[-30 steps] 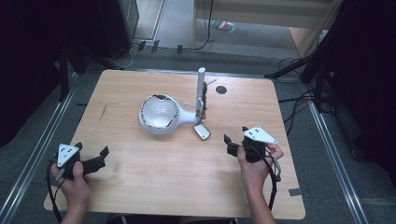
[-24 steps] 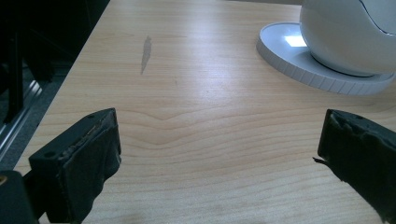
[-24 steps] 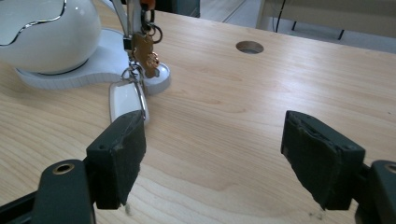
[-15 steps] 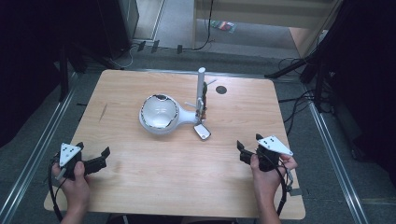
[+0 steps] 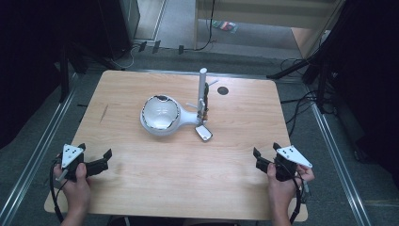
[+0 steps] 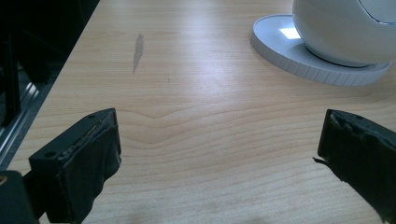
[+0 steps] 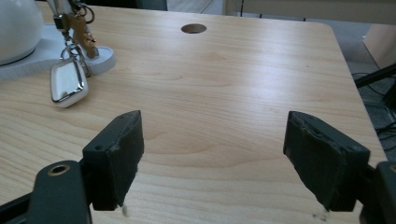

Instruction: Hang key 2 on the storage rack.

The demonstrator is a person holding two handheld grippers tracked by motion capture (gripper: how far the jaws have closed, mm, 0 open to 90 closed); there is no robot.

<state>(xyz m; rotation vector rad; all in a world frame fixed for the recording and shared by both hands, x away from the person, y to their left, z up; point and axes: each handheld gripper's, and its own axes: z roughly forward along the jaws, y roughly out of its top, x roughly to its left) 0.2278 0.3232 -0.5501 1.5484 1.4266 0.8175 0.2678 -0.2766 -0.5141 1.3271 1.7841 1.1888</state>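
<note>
The desk (image 5: 188, 188) is a light wooden top with rounded corners; a round cable hole (image 5: 222, 90) sits near its far edge and a grey smear (image 5: 103, 113) marks the left part of the surface.

Near the middle of the desk stands a white bowl-shaped object (image 5: 161, 114) on a flat ribbed white base (image 6: 299, 58), its hollow facing up in the high view. A short white neck joins it on the right to an upright white post (image 5: 202, 89). A bunch of keys (image 7: 77, 28) hangs against the lower part of that post, and a small silver-rimmed white tag (image 5: 203, 133) on the ring lies flat on the desk just in front of the post's foot — touching the wood, apart from both grippers.

The left gripper (image 5: 96, 160) is held at the near left corner, low over the desk; its 2 jaws stand wide apart with nothing between them. The bowl-shaped object lies ahead of it and to its right, well apart.

The right gripper (image 5: 266, 157) is held at the near right corner, likewise released — 2 jaws spread, bare wood between them. The tag and keys lie ahead of it to the left, well apart.
</note>
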